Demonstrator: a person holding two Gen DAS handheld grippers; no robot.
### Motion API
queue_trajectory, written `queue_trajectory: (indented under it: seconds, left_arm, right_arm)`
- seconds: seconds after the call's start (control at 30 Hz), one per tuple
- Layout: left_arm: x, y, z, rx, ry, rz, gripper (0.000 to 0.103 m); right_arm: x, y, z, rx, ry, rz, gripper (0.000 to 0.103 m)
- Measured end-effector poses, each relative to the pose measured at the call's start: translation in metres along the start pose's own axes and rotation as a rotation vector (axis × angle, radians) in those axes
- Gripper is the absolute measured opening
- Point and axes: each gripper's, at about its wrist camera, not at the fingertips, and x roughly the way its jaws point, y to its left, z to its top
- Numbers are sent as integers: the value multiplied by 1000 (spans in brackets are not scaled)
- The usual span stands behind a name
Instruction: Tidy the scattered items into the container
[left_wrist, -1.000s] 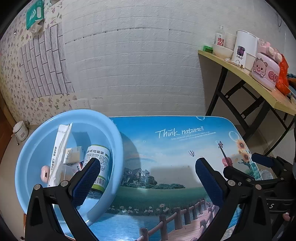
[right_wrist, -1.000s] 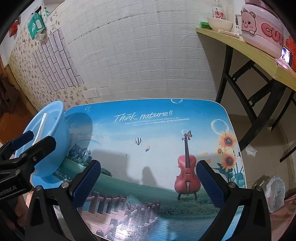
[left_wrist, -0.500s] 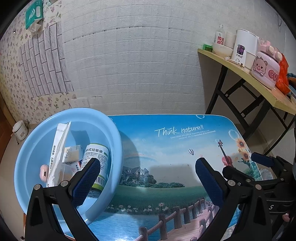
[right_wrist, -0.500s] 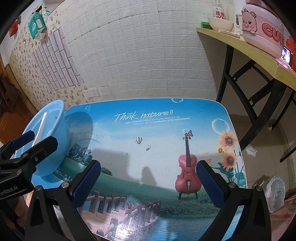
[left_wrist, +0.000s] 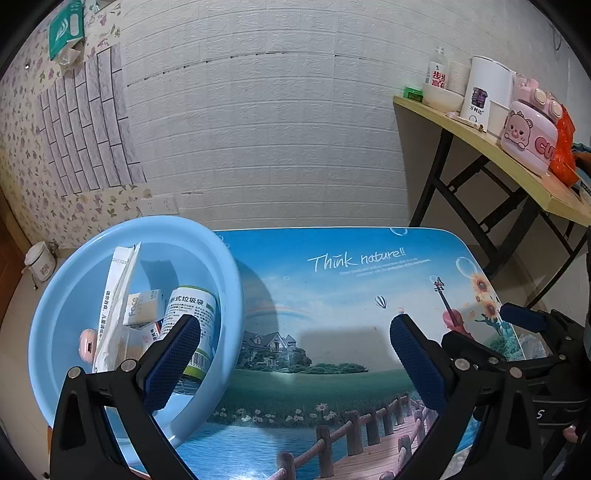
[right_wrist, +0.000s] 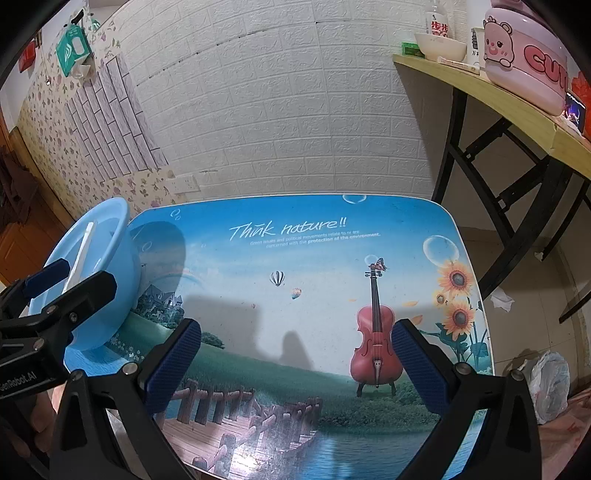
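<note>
The blue basin (left_wrist: 229, 280) sits at the left end of the picture-printed table (left_wrist: 332, 295), and everything loose appears to be in it already: a long white packet (left_wrist: 114, 295) leaning against the inner wall, a small white box (left_wrist: 142, 308), a green-and-white roll of bin bags (left_wrist: 192, 314) and a small pink thing (left_wrist: 88, 345) near the bottom. The rest of the tabletop shows only its printed scene in both views, with no stray item lying on it, so the tidying looks finished or very nearly so. The left gripper (left_wrist: 295, 350) hovers low over the near edge of the table beside the basin, its blue pads spread wide with nothing between them. The right gripper (right_wrist: 295, 354) hangs over the middle of the table, likewise spread and empty. Judging from this, nothing remains to collect unless something lies out of view.
</note>
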Motion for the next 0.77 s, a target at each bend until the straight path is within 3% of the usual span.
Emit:
queue_trajectory:
  seconds: [0.77]
  left_arm:
    - [0,0,3,7,-5,0,103]
  right_arm:
    - [1,2,2,-8,6,3,103]
